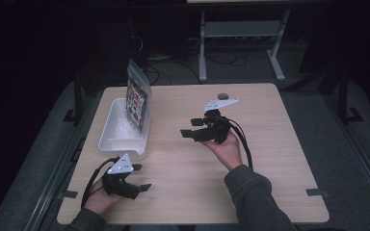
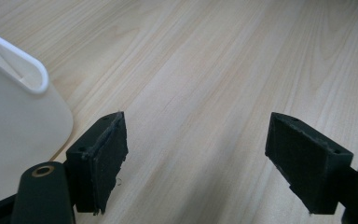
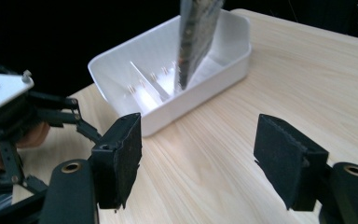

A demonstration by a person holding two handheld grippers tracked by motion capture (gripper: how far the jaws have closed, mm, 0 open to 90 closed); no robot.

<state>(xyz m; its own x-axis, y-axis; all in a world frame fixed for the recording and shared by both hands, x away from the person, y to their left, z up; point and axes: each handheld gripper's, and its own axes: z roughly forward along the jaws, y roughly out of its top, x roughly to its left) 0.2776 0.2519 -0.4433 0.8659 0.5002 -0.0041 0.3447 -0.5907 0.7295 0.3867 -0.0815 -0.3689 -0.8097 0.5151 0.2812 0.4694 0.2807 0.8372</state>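
A white plastic bin (image 1: 108, 129) with inner dividers stands at the table's left. A flat printed pack in a clear bag (image 1: 137, 98) stands upright in it, leaning on the right wall. My left gripper (image 1: 142, 177) rests near the front left of the table, just in front of the bin, open and empty. In the left gripper view its jaws (image 2: 198, 119) stand wide over bare wood, with the bin's corner (image 2: 18, 116) at the left. My right gripper (image 1: 189, 127) hovers mid-table, pointing left at the bin, open and empty. The right gripper view (image 3: 198, 122) shows the bin (image 3: 214, 86) and the pack (image 3: 198, 32) ahead.
The wooden table (image 1: 270, 144) has bare room at the right and front. A small dark round spot (image 1: 223, 95) lies near its far edge. The left gripper's grey plate (image 3: 0, 91) is at the left of the right gripper view. Dark floor, cables and a frame lie beyond.
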